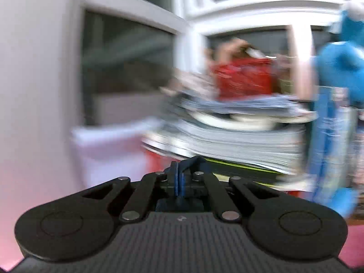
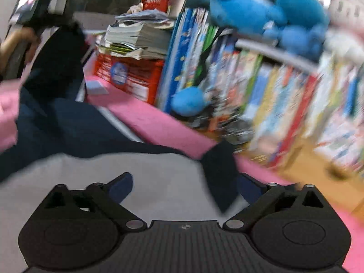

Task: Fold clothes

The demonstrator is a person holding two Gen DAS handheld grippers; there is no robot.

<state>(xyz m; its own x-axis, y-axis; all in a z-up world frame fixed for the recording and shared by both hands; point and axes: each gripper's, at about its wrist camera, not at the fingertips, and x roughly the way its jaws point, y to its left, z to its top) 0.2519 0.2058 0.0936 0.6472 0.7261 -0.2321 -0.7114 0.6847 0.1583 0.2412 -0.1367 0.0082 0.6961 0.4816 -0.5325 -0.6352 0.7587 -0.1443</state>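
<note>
A dark navy garment with a grey-white panel (image 2: 95, 132) lies across the pink surface (image 2: 159, 125). My left gripper (image 1: 179, 182) is shut on a bunched fold of the navy fabric (image 1: 198, 161), raised in the air; in the right wrist view it shows at far left (image 2: 29, 6), lifting the cloth. My right gripper (image 2: 184, 186) is open, its blue-padded fingers (image 2: 120, 186) over the grey panel, with a navy part of the garment by the right finger. Both views are motion-blurred.
A stack of papers and magazines (image 1: 227, 134) sits on a red box (image 2: 134, 77). A red basket (image 1: 243, 79) stands behind by the window. Blue plush toys (image 2: 261, 11) top a bookshelf full of books (image 2: 273, 91) at right.
</note>
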